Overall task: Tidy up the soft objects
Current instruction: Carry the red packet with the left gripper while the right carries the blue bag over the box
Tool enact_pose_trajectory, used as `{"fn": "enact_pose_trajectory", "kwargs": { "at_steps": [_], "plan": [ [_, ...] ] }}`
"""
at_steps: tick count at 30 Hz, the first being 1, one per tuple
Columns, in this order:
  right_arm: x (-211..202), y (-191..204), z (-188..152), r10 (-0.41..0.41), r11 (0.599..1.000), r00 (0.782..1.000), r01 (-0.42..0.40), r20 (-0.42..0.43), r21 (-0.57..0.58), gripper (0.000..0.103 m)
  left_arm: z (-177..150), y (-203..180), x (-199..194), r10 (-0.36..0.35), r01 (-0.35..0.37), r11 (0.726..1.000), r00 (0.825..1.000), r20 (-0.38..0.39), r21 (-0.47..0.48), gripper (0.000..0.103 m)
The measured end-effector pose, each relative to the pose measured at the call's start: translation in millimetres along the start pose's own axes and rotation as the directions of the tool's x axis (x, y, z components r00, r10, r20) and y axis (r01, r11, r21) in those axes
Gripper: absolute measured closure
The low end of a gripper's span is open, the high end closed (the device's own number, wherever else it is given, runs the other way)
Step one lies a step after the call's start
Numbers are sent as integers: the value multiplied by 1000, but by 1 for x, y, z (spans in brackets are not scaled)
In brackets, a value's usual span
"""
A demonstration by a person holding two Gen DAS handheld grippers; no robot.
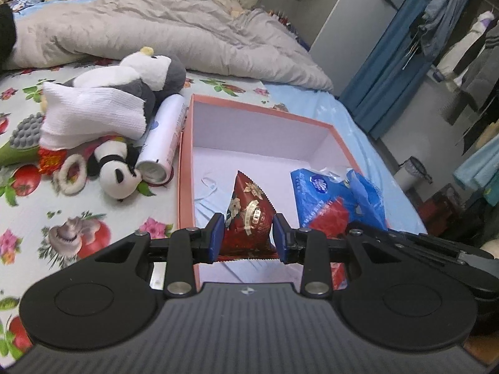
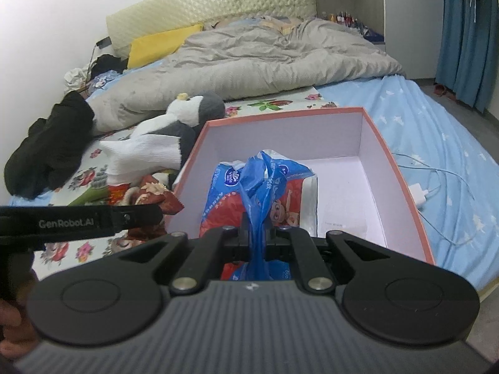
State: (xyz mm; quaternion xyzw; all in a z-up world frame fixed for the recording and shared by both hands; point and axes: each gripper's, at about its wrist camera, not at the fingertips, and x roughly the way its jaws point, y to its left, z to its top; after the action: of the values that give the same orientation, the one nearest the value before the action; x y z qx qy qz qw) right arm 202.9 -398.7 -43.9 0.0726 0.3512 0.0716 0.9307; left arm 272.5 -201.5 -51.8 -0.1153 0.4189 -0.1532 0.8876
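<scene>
A pink-rimmed white box (image 1: pixel 262 143) (image 2: pixel 368 143) lies on the bed. My left gripper (image 1: pixel 248 233) is shut on a dark red patterned pouch (image 1: pixel 249 215) and holds it over the box's near left corner. My right gripper (image 2: pixel 257 233) is shut on the blue plastic wrap of a tissue pack (image 2: pixel 265 187) (image 1: pixel 330 196), which sits inside the box. A light blue face mask (image 1: pixel 209 199) lies on the box floor. Left of the box lie a grey-white plush penguin (image 1: pixel 146 71) (image 2: pixel 187 112), a white sock (image 1: pixel 93 115) (image 2: pixel 143 152) and a small panda plush (image 1: pixel 115 168).
A white spray can (image 1: pixel 165 137), a white hair tie (image 1: pixel 71 174) and a green-handled grey brush (image 1: pixel 21 137) lie by the plush toys. A grey duvet (image 2: pixel 265 59) covers the far bed. Black clothing (image 2: pixel 53 146) lies at left. A white charger with cable (image 2: pixel 421 193) lies right of the box.
</scene>
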Motion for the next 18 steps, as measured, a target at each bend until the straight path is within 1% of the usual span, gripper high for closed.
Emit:
{"fn": "enact_pose_trajectory", "kwargs": {
  "at_steps": [5, 9, 12, 17, 18],
  "plan": [
    [44, -18, 9, -1, 1000, 999, 2, -46, 23, 94, 17, 2, 45, 19, -19, 1000, 999, -49, 3, 64],
    [77, -31, 10, 6, 999, 996, -2, -88, 42, 93, 28, 6, 78, 28, -27, 999, 996, -82, 18, 64],
    [98, -37, 10, -2, 1000, 994, 5, -105, 23, 93, 32, 9, 97, 40, -38, 999, 994, -107, 15, 64],
    [123, -52, 8, -6, 999, 990, 13, -142, 49, 92, 36, 10, 120, 42, -41, 999, 991, -128, 17, 64],
    [125, -55, 8, 5, 998, 989, 5, -150, 66, 92, 35, 10, 123, 40, -39, 999, 990, -131, 16, 64]
  ]
}}
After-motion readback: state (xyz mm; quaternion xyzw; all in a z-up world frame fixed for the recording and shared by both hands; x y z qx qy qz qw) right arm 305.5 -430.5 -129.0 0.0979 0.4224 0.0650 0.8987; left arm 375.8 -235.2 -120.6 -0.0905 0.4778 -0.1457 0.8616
